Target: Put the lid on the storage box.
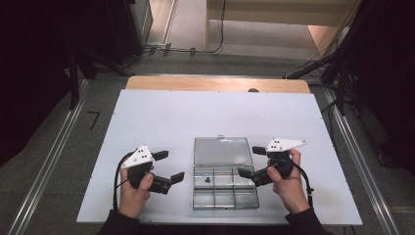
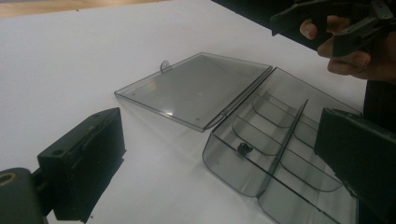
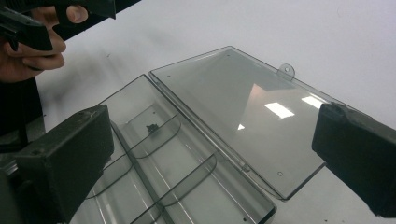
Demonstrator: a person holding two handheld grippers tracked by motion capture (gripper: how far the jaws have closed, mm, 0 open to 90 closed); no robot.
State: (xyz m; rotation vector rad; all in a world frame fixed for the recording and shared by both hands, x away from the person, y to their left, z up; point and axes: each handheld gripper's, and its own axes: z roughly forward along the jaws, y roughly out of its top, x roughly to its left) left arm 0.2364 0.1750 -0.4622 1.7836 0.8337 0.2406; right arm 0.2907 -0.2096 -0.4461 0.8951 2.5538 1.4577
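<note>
White table on grey carpet, wooden strip along its far edge, dark stands and cables at both sides of the room; far half of the surface bare. Clear compartment box near the table's near edge at centre, lid laid flat toward the far edge, one small dark part in a far-left compartment. Left gripper hangs just left of the box, right gripper at the box's right rim, both with jaws spread, grasping nothing.
</note>
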